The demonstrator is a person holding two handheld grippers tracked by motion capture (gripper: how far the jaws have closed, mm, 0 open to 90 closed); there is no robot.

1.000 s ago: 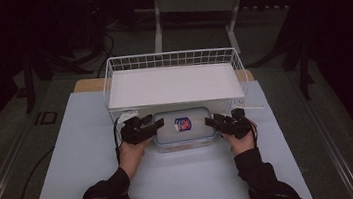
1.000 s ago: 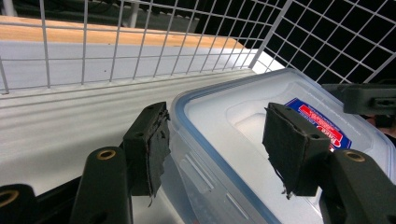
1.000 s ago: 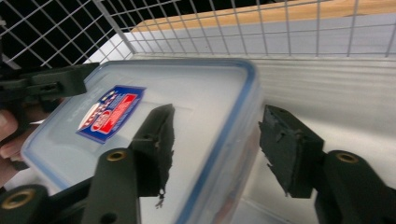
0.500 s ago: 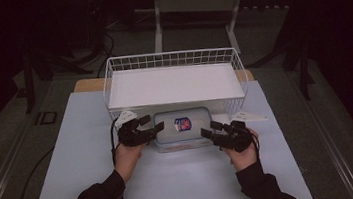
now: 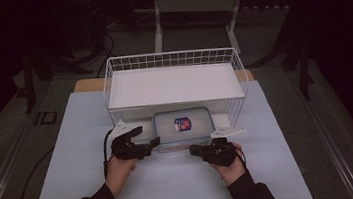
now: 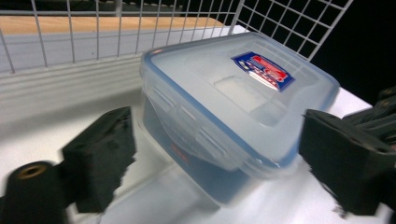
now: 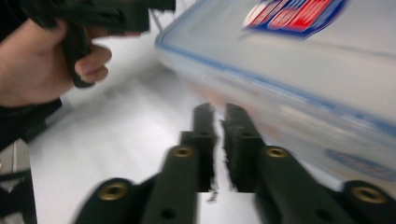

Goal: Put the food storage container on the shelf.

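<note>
Partly tucked under the wire basket (image 5: 173, 62), the clear box (image 5: 184, 128) wears a blue-red label; left gripper (image 6: 224, 163) gapes, right gripper (image 7: 217, 140) pinched empty.

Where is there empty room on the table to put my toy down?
The white mat is bare between the two hands, and along its left and right edges. The flat top of the wire rack is bare too. It is crowded in front of the plastic box.

A clear plastic box (image 5: 183, 129) with a blue-rimmed, latched lid and a red-and-blue label (image 6: 263, 70) is seen flat on the white desk (image 5: 173, 180), partly tucked beneath the raised white wire basket (image 5: 175, 82), near its front edge.
</note>
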